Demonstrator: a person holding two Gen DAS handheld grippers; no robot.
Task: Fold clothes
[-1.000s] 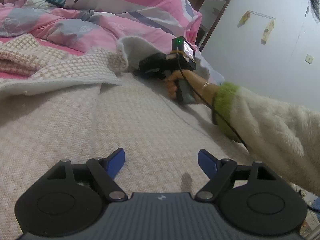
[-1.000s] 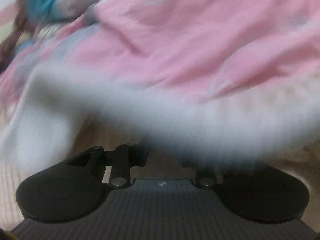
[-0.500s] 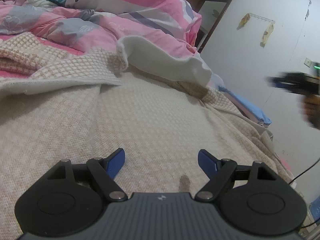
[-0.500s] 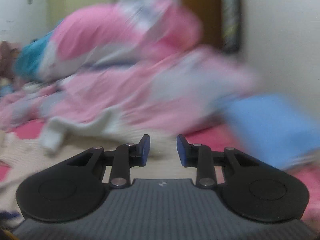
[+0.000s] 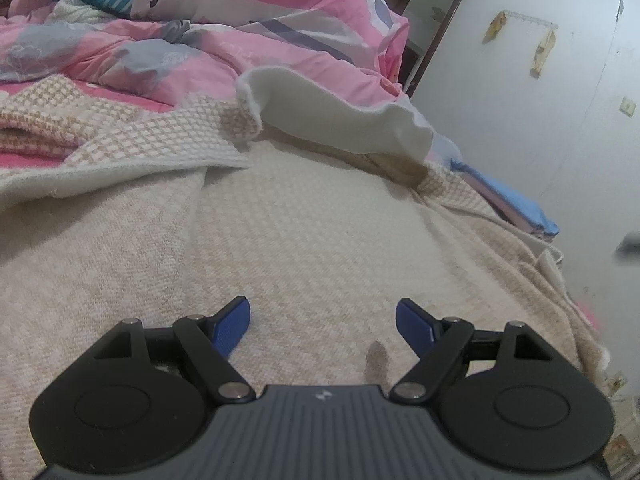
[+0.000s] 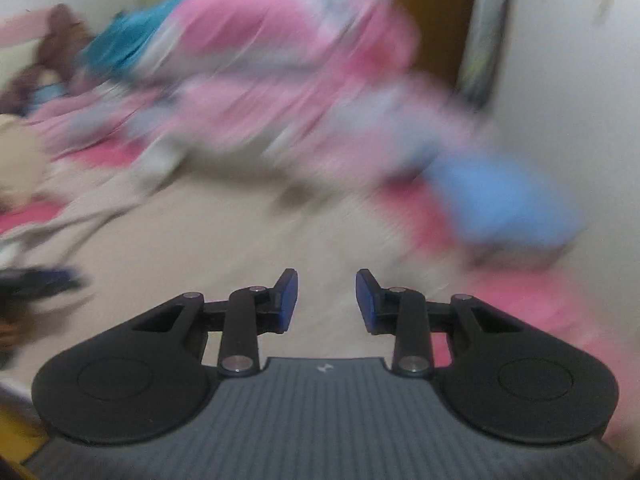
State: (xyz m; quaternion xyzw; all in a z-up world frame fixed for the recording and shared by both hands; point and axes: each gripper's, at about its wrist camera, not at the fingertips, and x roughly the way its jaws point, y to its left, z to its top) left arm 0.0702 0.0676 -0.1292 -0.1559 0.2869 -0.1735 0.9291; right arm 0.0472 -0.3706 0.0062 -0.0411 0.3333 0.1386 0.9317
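Clothing here means one beige knitted garment [image 5: 304, 236], spread nearly flat over the bed [image 5: 532, 220] from its near edge to the heap of bedding at the far side. At the garment's far right corner a flap is turned back, its white lining [image 5: 340, 118] facing up and resting against the pink quilt [image 5: 224, 36]; on the far left another checked part [image 5: 132, 140] lies folded over the flat body. That arrangement suggests the sides are being brought inward, with the main lengthwise folds not yet made.

Low over the near edge hangs the left gripper [image 5: 322, 326], fingers spread wide and empty, the knit showing between them; it looks ready to pin or pinch the cloth there. The right gripper [image 6: 326, 300] is off the garment, its blue pads [image 6: 289, 295] apart by a narrow gap with nothing between them.

The left wrist view is sharp and shows the weave, the turned flap and a blue sheet [image 5: 508, 200] at the bed's right edge. The right wrist view is smeared by motion, so cloth detail is lost, but it takes in the room's wall and doorway beyond the quilt, and a dark blur at its left edge that may be the other gripper.
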